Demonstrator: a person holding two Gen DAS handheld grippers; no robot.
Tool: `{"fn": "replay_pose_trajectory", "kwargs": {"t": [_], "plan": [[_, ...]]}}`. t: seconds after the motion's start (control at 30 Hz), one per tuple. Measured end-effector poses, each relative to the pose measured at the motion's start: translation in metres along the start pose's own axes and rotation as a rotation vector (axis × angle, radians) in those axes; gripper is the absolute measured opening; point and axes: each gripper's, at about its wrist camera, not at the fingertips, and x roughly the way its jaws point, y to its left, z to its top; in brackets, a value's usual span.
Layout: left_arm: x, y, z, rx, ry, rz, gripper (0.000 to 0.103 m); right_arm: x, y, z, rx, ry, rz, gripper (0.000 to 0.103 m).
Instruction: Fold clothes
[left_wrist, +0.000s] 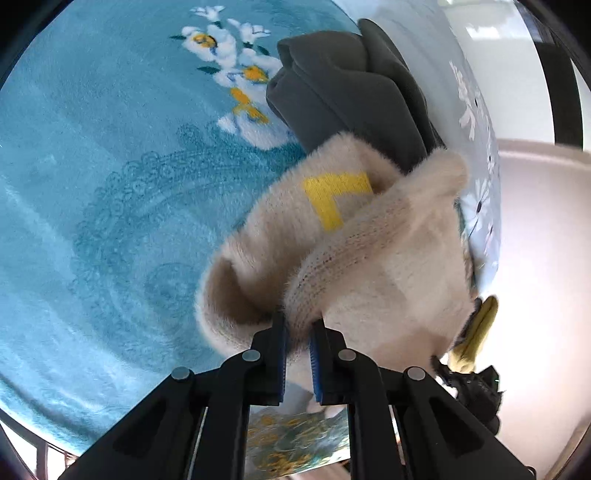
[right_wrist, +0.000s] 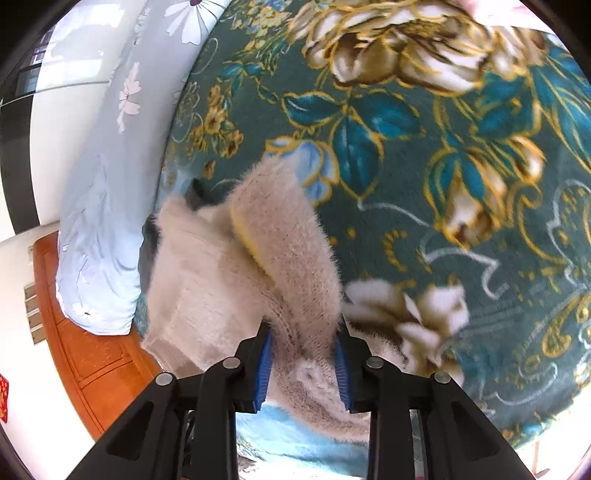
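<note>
Both tongs, left gripper (left_wrist: 298, 325) and right gripper (right_wrist: 303, 332), pinching cream sweater (left_wrist: 369, 251), lifted mid-fold. Next: lay ahead onto blanket (left_wrist: 92, 184), beside grey garment (left_wrist: 332, 92).

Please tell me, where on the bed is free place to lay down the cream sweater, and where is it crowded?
Free: the light blue blanket, left of the cream sweater and below its white flower print. The dark floral blanket, right of the sweater, is bare too. Crowded: the bed's edge, where the grey garment lies by the pale flowered pillow.
</note>
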Motion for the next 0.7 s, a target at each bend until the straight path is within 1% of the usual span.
{"fn": "replay_pose_trajectory", "kwargs": {"t": [0.2,0.23,0.27,0.3,0.33,0.37,0.43,0.5,0.6,0.7], "plan": [[0.004,-0.009,0.012,0.114,0.029,0.097,0.012,-0.019,-0.020,-0.013,0.033,-0.010,0.005,0.030],[0.006,-0.013,0.015,0.142,0.030,0.121,0.016,-0.021,-0.024,-0.015,0.040,-0.012,0.006,0.030],[0.009,-0.016,0.017,0.178,0.028,0.145,0.025,-0.022,-0.026,-0.014,0.047,-0.015,0.007,0.030],[0.011,-0.015,0.018,0.190,0.034,0.137,0.033,-0.022,-0.026,-0.012,0.044,-0.015,0.001,0.030],[0.014,-0.014,0.020,0.202,0.040,0.129,0.047,-0.022,-0.025,-0.011,0.036,-0.014,-0.011,0.030],[0.017,-0.014,0.022,0.214,0.046,0.120,0.056,-0.023,-0.026,-0.009,0.030,-0.012,-0.021,0.030],[0.023,-0.007,0.026,0.227,0.065,0.099,0.060,-0.022,-0.028,-0.004,0.031,-0.008,-0.035,0.030],[0.029,0.000,0.029,0.240,0.085,0.078,0.060,-0.014,-0.023,0.005,0.034,-0.010,-0.050,0.030],[0.039,0.010,0.035,0.259,0.114,0.047,0.062,-0.009,-0.022,0.010,0.028,-0.004,-0.077,0.030],[0.050,0.020,0.039,0.255,0.146,-0.003,0.069,-0.004,-0.023,0.014,0.025,0.000,-0.103,0.030]]}}
